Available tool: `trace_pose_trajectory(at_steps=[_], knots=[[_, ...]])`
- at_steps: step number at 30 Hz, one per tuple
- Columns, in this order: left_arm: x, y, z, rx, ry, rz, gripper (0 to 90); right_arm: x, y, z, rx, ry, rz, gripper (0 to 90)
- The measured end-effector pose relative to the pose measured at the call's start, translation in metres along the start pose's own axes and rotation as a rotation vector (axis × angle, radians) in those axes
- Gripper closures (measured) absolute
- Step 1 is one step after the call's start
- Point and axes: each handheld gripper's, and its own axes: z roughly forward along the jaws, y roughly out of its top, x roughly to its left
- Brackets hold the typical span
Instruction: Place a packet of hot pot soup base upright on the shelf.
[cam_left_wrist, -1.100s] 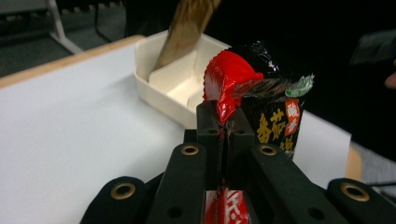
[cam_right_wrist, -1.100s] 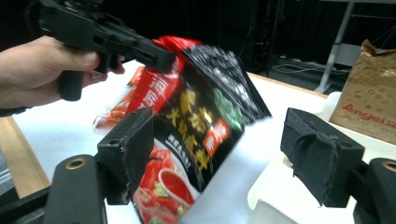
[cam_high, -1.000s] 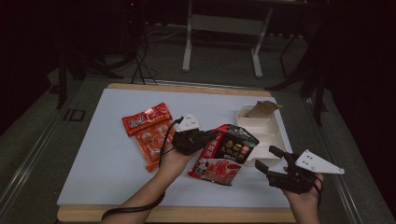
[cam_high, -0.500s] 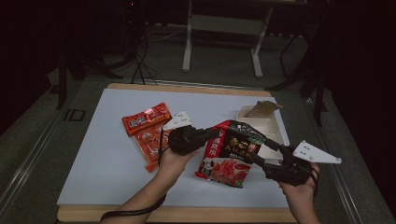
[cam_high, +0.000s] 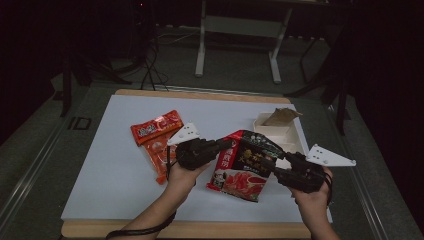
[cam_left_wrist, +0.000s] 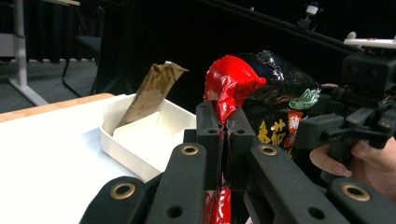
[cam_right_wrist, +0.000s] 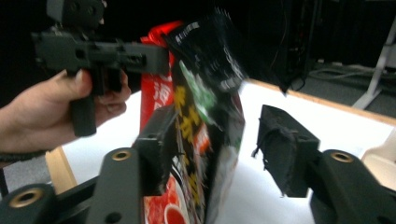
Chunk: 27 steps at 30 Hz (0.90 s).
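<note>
A red-and-black noodle packet (cam_high: 245, 165) hangs above the white board, pinched at its red left edge by my left gripper (cam_high: 225, 146), which is shut on it. In the left gripper view the jaws (cam_left_wrist: 224, 123) clamp the crumpled red corner of the packet (cam_left_wrist: 271, 93). My right gripper (cam_high: 272, 167) reaches in from the right, and its jaws have just been closing. In the right gripper view the packet (cam_right_wrist: 201, 93) stands between them (cam_right_wrist: 219, 140). The left pad is against the packet, while the right pad (cam_right_wrist: 280, 144) stays apart from it.
A white tray (cam_high: 265, 122) holding a brown sachet (cam_high: 281, 116) stands at the board's back right, close behind the packet. Two red snack packets (cam_high: 156, 125) (cam_high: 160, 152) lie left of my left hand. The board's wooden edge runs along the front.
My right gripper has moved up and left to the packet's right edge, and its jaws have narrowed around it. The left gripper keeps its hold and has barely shifted.
</note>
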Motion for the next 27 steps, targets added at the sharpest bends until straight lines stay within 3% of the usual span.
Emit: trace_pose_trajectory(at_steps=[3, 4, 9, 12, 19, 22, 27], knots=[[-0.001, -0.001, 0.0, 0.0, 0.006, 0.007, 88.4, 0.003, 0.005, 0.0, -0.025, 0.011, -0.01, 56.7], [0.0, -0.002, 0.0, -0.007, -0.009, -0.005, 88.3, 0.004, 0.007, -0.001, -0.026, 0.011, -0.015, 60.0], [0.003, -0.001, -0.003, -0.02, 0.001, -0.012, 88.4, 0.005, 0.014, 0.002, -0.005, 0.029, -0.006, 69.1], [0.006, -0.002, -0.004, -0.019, -0.005, -0.026, 88.3, 0.01, 0.02, 0.003, 0.019, 0.02, -0.073, 75.0], [0.007, 0.001, -0.009, -0.022, -0.04, 0.007, 86.4, 0.008, 0.029, 0.003, 0.026, 0.045, -0.094, 77.1], [0.009, 0.003, -0.009, -0.009, -0.053, 0.006, 83.3, 0.007, 0.031, 0.002, 0.024, 0.055, -0.096, 77.2], [0.013, 0.004, -0.009, 0.01, -0.112, -0.017, 75.7, 0.006, 0.035, -0.002, 0.027, 0.072, -0.113, 77.3]])
